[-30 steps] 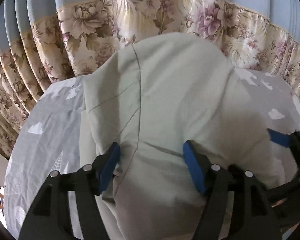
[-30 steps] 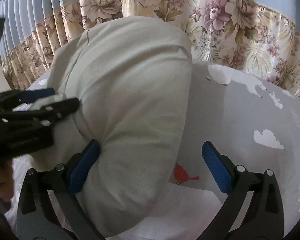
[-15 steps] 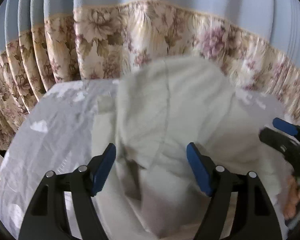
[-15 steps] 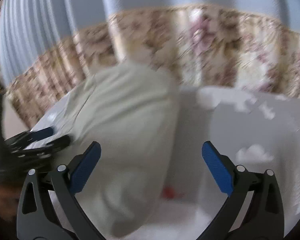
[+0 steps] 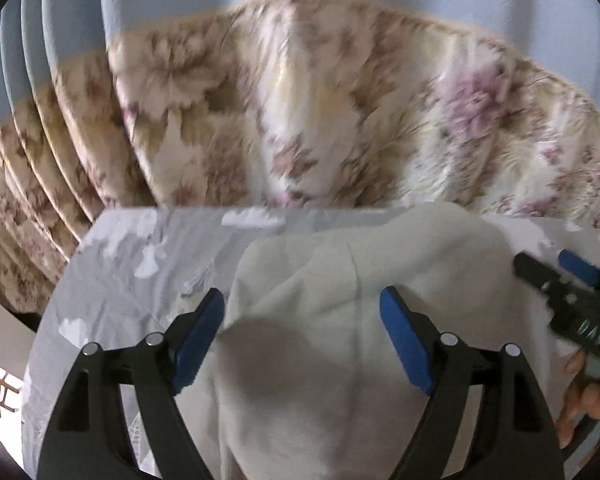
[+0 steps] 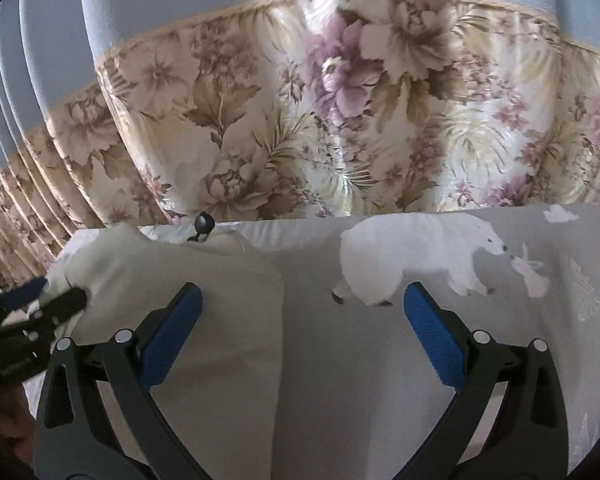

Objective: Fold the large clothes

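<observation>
A pale cream garment [image 5: 340,280] lies folded in a thick bundle on the grey printed bed sheet [image 5: 132,264]. My left gripper [image 5: 302,340] is open, its blue pads on either side of the bundle's near left part, holding nothing. In the right wrist view the garment [image 6: 188,276] fills the lower left, with a black cord toggle [image 6: 204,224] at its far edge. My right gripper [image 6: 300,336] is open and empty over the garment's right edge and the bare sheet [image 6: 420,340]. Each gripper shows at the edge of the other's view.
A floral curtain [image 6: 320,120] with a blue upper part hangs right behind the bed's far edge. The sheet has a white polar bear print [image 6: 412,256] to the right of the garment. The bed's left edge [image 5: 40,320] drops off near the left gripper.
The raised mound of garment has dropped flat onto the bed. Both grippers have tilted up and pulled back, so more curtain shows. Both stayed open.
</observation>
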Available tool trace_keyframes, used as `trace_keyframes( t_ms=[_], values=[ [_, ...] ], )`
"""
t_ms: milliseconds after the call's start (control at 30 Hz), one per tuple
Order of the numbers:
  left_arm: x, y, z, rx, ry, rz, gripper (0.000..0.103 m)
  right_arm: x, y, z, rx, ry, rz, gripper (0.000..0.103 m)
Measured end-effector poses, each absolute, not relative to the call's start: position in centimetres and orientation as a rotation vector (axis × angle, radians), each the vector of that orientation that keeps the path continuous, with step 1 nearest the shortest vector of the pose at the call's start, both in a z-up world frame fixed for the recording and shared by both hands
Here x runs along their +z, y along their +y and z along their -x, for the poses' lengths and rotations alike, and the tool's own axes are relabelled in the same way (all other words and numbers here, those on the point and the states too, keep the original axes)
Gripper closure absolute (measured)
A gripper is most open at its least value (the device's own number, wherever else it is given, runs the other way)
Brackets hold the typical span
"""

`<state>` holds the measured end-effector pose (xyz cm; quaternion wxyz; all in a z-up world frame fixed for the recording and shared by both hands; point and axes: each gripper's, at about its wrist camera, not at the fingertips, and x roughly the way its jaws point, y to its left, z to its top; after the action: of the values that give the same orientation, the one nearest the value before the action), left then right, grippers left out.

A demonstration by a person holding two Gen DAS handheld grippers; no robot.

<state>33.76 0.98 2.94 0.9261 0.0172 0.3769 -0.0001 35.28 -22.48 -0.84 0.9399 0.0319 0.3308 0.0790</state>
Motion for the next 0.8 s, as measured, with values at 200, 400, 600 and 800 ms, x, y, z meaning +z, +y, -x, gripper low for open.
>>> trace_keyframes(
  t_ms=[200, 400, 600, 800],
  values=[
    [-1.5, 4.4, -35.0, 0.018, 0.805, 0.009, 0.005, -4.1, -19.1, -38.3, 0.136, 0.807, 0.088, 0.003],
    [-2.7, 4.4, -34.7, 0.036, 0.764, 0.014, 0.003, -5.5, -17.4, -37.2, 0.081, 0.736, 0.241, 0.003],
    [-2.6, 4.6, -34.7, 0.02, 0.769, 0.024, 0.003, -4.5, -18.7, -36.2, 0.113, 0.724, 0.168, 0.003],
    [-0.6, 5.3, -31.5, -0.006, 0.73, 0.036, 0.004, -0.5, -19.2, -27.3, 0.234, 0.638, 0.144, 0.003]
  ],
)
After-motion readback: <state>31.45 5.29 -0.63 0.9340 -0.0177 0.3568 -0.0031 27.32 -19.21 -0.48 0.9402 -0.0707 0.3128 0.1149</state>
